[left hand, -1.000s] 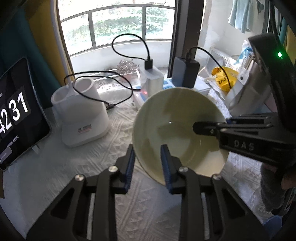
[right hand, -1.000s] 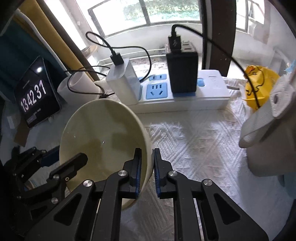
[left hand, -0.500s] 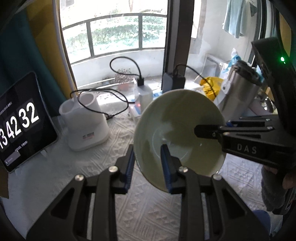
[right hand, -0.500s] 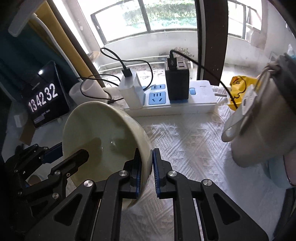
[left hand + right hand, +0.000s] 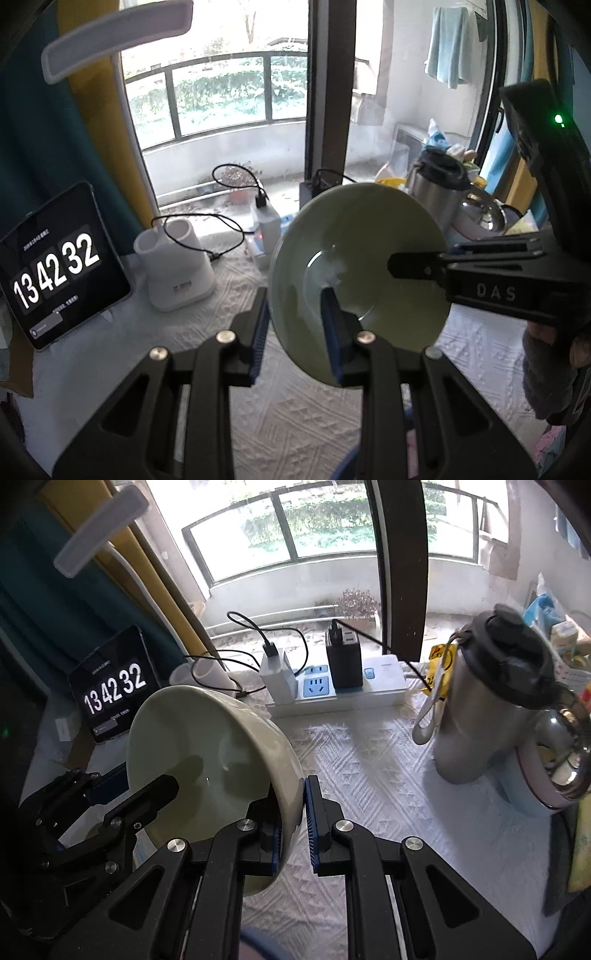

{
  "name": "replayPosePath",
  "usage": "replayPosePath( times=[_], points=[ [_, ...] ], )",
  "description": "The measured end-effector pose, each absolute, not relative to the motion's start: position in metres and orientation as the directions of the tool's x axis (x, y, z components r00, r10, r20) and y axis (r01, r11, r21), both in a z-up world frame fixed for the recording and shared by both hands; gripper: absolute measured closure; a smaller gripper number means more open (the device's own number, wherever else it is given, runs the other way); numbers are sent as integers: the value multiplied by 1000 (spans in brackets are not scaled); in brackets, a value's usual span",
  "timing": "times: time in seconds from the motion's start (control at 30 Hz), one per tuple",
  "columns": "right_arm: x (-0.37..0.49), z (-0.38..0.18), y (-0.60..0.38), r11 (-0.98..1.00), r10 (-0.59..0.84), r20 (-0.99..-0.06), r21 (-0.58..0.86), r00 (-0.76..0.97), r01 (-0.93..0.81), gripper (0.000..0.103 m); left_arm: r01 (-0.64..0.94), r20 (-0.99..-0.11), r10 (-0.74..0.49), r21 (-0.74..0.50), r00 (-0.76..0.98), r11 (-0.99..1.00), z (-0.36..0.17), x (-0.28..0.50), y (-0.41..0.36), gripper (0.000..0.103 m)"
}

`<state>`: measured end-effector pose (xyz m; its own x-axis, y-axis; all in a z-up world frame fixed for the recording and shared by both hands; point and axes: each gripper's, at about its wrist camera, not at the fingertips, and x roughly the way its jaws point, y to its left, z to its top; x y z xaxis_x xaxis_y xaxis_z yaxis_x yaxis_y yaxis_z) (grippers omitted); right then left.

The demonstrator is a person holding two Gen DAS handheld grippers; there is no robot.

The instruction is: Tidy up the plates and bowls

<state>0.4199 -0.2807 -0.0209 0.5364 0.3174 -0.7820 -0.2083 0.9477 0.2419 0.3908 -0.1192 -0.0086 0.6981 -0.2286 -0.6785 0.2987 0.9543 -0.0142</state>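
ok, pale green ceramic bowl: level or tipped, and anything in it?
Tipped. The pale green ceramic bowl hangs off the table, its mouth turned sideways toward the left wrist camera; its inside shows bare and empty.

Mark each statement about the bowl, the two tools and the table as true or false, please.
1. Both tools grip one bowl. True: the left tool and right tool each pinch its rim.
2. The bowl sits flat on the table. False: it is tilted, up off the cloth.
3. The bowl is full of food. False: it looks empty.
4. A steel flask stands on the table. True.
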Motion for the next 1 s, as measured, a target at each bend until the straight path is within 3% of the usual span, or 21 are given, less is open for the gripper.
replayPosePath(
  times=[1.0],
  points=[
    [326, -1, -294, 955, 294, -798, 225, 526, -193, 90, 385, -680, -296, -22, 671, 923, 18, 297, -129, 74]
  ],
)
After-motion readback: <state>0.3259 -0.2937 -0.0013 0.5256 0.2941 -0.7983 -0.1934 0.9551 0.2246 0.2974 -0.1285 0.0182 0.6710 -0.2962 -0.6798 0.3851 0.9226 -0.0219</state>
